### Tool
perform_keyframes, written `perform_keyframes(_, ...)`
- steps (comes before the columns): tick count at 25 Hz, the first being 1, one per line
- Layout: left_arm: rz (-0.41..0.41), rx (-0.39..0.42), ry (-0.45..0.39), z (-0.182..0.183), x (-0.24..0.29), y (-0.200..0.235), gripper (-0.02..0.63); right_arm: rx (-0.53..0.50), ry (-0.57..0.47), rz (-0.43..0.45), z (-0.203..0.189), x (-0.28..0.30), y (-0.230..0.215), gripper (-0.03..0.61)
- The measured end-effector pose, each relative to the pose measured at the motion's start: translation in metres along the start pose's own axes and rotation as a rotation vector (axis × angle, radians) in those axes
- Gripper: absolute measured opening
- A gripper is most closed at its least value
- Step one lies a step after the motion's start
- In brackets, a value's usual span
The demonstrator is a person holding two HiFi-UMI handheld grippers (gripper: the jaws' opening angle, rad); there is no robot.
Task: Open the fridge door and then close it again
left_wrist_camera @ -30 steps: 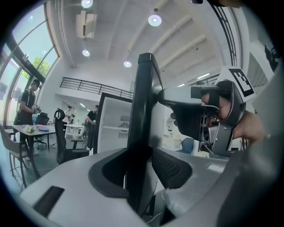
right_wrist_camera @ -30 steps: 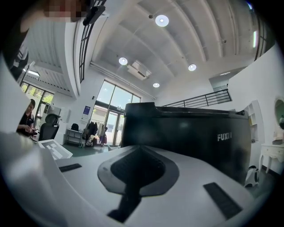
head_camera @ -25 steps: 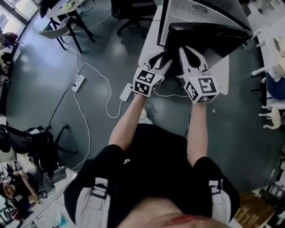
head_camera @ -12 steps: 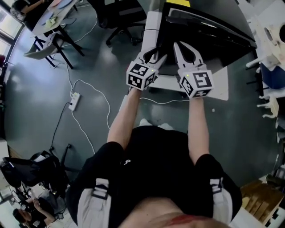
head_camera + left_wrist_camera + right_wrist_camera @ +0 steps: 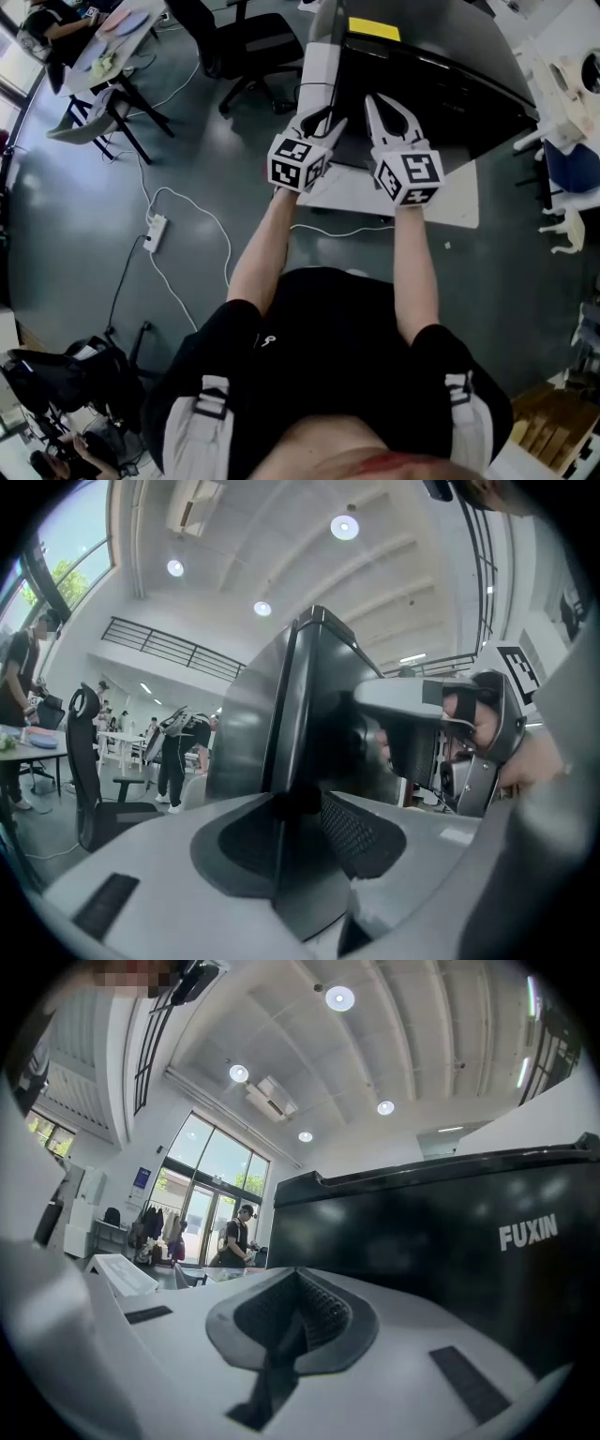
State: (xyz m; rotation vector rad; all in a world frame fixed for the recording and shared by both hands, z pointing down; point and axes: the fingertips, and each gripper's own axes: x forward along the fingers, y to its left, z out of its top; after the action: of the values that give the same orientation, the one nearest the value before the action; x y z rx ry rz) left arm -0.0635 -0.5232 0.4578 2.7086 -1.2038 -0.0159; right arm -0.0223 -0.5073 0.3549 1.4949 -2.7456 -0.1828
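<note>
- Two grippers meet at a black fridge door [image 5: 427,80] straight ahead of the person; a black office chair [image 5: 248,37] stands off to the left
- At the door's left edge, the left gripper [image 5: 300,808] pinches that edge between its pads, its jaws having just been closing
- Just beside it, the right gripper [image 5: 292,1321], jaws pressed together on nothing, points at the door's dark face, which bears white lettering [image 5: 528,1232]

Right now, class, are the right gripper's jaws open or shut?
Shut. On the right gripper, the pads meet, with nothing between them.
</note>
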Motion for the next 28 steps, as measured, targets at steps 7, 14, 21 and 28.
perform_keyframes(7, 0.093, -0.055, 0.005, 0.0, 0.0, 0.001, 0.144, 0.051, -0.007, 0.001, -0.009, -0.005, -0.009, -0.006)
perform_keyframes(14, 0.142, -0.122, -0.029, 0.01, -0.011, -0.019, 0.118, 0.12, 0.035, -0.104, -0.037, -0.048, -0.046, -0.006)
perform_keyframes(21, 0.222, -0.044, -0.056, 0.011, -0.008, -0.058, -0.002, 0.213, 0.052, -0.294, -0.07, -0.108, -0.101, -0.006)
perform_keyframes(28, 0.221, -0.017, -0.055, 0.009, 0.001, -0.08, -0.002, 0.164, 0.117, -0.308, -0.085, -0.125, -0.106, -0.006)
